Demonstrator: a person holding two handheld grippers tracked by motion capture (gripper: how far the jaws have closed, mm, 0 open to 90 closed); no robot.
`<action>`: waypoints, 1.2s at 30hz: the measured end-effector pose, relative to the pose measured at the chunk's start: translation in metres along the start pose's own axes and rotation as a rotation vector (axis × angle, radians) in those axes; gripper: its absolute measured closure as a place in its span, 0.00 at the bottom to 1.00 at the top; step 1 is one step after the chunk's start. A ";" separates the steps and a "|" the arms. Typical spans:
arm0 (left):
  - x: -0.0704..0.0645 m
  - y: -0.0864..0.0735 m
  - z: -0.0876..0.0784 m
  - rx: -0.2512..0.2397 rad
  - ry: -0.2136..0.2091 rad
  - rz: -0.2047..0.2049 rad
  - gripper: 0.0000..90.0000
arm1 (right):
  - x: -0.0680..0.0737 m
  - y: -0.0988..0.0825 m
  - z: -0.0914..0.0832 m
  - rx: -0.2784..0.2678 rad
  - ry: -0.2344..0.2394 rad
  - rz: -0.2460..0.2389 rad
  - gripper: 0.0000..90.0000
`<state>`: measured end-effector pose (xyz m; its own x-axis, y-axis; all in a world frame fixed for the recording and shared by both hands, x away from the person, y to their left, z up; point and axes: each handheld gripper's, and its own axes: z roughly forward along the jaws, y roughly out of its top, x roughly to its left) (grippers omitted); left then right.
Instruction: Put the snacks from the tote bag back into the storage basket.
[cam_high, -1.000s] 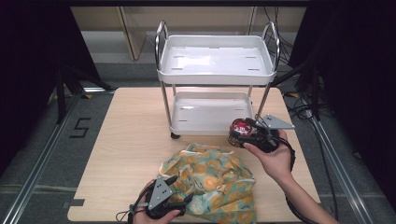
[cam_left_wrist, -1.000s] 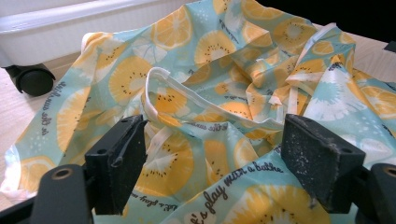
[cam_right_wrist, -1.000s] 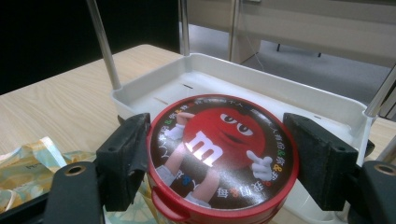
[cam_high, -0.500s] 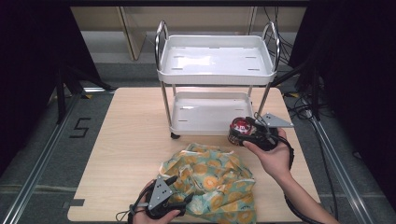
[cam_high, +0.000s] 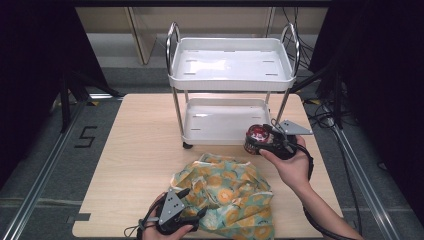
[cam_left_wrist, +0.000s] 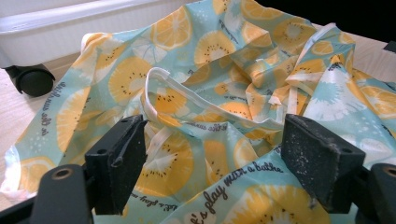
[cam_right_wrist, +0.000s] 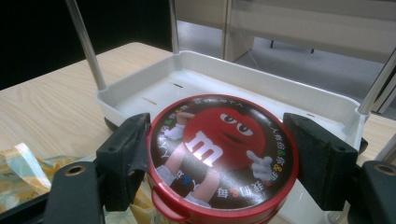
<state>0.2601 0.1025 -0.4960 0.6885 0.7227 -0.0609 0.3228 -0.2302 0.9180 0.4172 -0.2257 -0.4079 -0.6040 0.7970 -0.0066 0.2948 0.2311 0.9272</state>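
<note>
The red candy tin with the cartoon face on its lid sits between the jaws of the right hand-held gripper, which pinch it from both sides; the left jaw touches the rim, and the right one stands at the opposite edge. In the high view the tin is held just above the counter, close to the right front corner of the lower shelf of a small white cart, and the person's right hand wraps the hand-held gripper's body from below. The cart stands on the far half of the counter, with two white trays on chrome posts and a black castor under one corner.

A crumpled cloth bag printed with orange slices on pale blue lies on the near part of the counter, between the two hands. The left hand-held gripper points into it with its jaws spread wide, apart from each other, the fabric bunched in the gap between them. Its left jaw touches a fold near a white fabric strap. In the high view this hand-held gripper sits at the counter's near edge, at the bag's left side.
</note>
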 end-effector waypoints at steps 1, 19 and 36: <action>0.000 0.000 0.000 0.000 -0.001 0.003 0.25 | 0.003 0.000 0.001 -0.003 -0.004 0.038 0.30; 0.001 0.000 0.000 -0.005 -0.006 0.006 0.25 | -0.004 0.000 0.007 -0.004 -0.014 0.017 0.30; 0.001 0.000 0.000 -0.001 -0.001 0.012 0.25 | -0.003 0.002 0.012 0.001 -0.030 0.074 0.30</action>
<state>0.2606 0.1031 -0.4958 0.6926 0.7195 -0.0506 0.3142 -0.2379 0.9191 0.4283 -0.2212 -0.4103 -0.5584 0.8280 0.0504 0.3387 0.1721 0.9250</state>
